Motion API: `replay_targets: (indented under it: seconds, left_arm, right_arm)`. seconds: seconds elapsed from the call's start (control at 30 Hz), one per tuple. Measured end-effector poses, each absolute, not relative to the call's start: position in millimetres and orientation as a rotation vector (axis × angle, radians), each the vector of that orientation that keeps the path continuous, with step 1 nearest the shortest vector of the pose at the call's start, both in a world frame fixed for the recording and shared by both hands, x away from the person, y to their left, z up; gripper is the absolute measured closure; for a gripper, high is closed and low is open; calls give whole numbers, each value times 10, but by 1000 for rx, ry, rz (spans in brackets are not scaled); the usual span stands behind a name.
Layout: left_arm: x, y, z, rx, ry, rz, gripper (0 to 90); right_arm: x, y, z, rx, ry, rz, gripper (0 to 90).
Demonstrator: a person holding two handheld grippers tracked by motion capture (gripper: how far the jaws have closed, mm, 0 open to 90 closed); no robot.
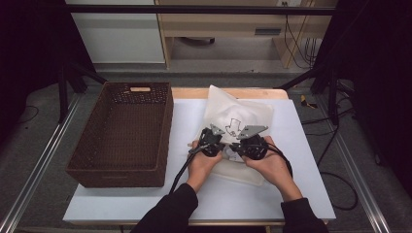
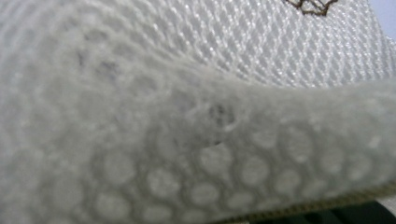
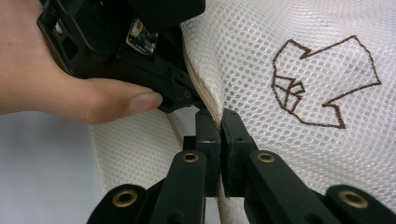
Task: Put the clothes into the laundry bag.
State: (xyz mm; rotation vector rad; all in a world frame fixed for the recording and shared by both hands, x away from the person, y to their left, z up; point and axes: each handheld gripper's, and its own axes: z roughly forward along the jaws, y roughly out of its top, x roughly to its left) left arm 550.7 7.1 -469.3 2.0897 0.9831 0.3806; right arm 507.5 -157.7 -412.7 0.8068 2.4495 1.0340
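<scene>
1. White covers the tabletop [image 1: 145, 201], which stands on a grey floor with dark stands on both sides; a brown woven basket [image 1: 124, 138] sits along the left edge.
2. Toward the middle and the far edge lies a white mesh bag [image 1: 238, 114] with a brown outline drawing on it.
3. Both claws meet at the bag's near part. The right claw [image 3: 220, 126] is clenched on the bag's zipper seam, its tips pressed together over the beige edge.
4. The left claw [image 1: 210, 141] is also clenched, and it appears to pinch the mesh just beside the right one; the left gripper view has blurred mesh right against the lens, so I cannot confirm what its tips hold.
5. Progress, as I judge it: the work seems to be opening or closing the zipper, and it looks early, both grips set.
6. Hard to make out: whether the zipper is open or shut, what lies inside the bag, and the basket's near inner wall.
</scene>
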Motion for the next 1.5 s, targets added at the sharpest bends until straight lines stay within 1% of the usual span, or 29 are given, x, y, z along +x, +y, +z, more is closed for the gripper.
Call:
replay_targets:
  seconds: [1.1,1.5]
  left_arm:
    - [5633,-32,-4716,2062,980,431,900]
    - [5608,-35,-4706,2076,973,442,900]
  right_arm:
    - [5080,-1597,-4182,819,2467,1017,877]
    - [5063,-1610,-4175,820,2464,1016,877]
